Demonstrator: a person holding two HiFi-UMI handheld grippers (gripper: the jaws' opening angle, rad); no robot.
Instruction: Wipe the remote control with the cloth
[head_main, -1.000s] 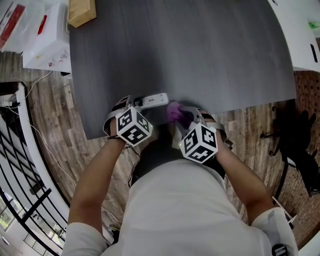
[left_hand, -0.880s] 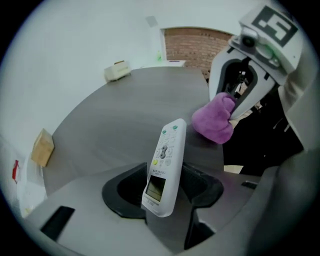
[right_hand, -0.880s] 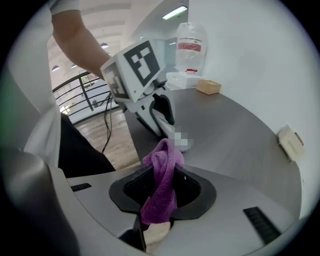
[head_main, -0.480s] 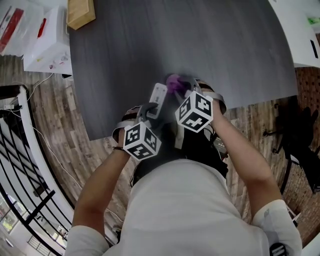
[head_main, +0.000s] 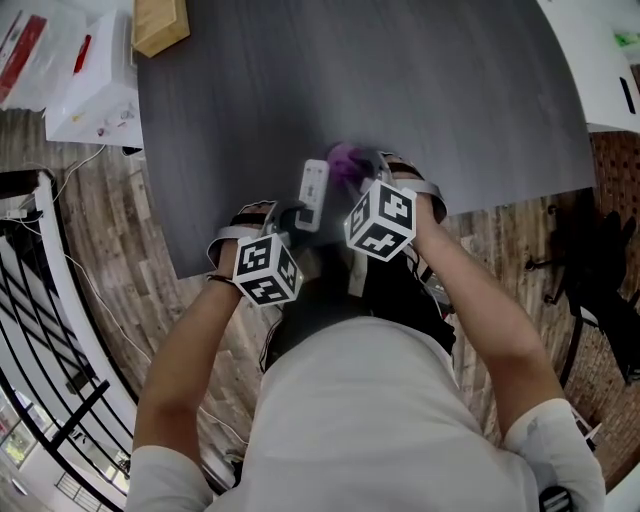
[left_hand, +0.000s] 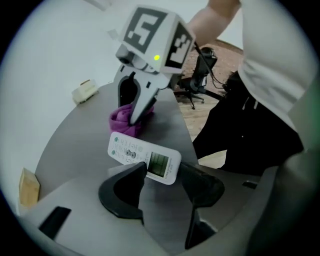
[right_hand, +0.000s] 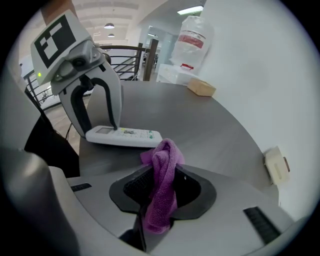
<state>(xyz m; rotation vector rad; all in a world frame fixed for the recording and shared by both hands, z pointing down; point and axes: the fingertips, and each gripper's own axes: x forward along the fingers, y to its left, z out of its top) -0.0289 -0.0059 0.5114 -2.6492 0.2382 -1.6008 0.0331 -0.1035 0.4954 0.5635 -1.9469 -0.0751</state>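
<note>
1. The remote control (head_main: 313, 190) lies on the dark grey table (head_main: 450, 90), close to its near edge and about midway along that edge; its length runs away from the person, with the display end nearest the edge and the button end further in.
2. The left gripper (head_main: 298, 215) comes down steeply on the display end; its two black jaws stand wide, one on each long side of the remote, and the pads press on it, so it grips the remote there.
3. The right gripper (head_main: 365, 168) sits just right of the remote, also pointing steeply down; its jaws are closed on the cloth (head_main: 346, 160), a purple cloth bunched into a fold that stands up between the pads and hangs out beneath them.
4. The free end of the cloth reaches just beside the remote's button end, on its right side; whether the two touch I cannot tell.
5. The two grippers are near each other, their marker cubes side by side above the near edge; the person's forearms reach in from below.
6. A wooden block (head_main: 160, 22) sits at the table's far left corner; white plastic bags (head_main: 95, 95) lie beyond the left edge, well apart from the remote.
</note>
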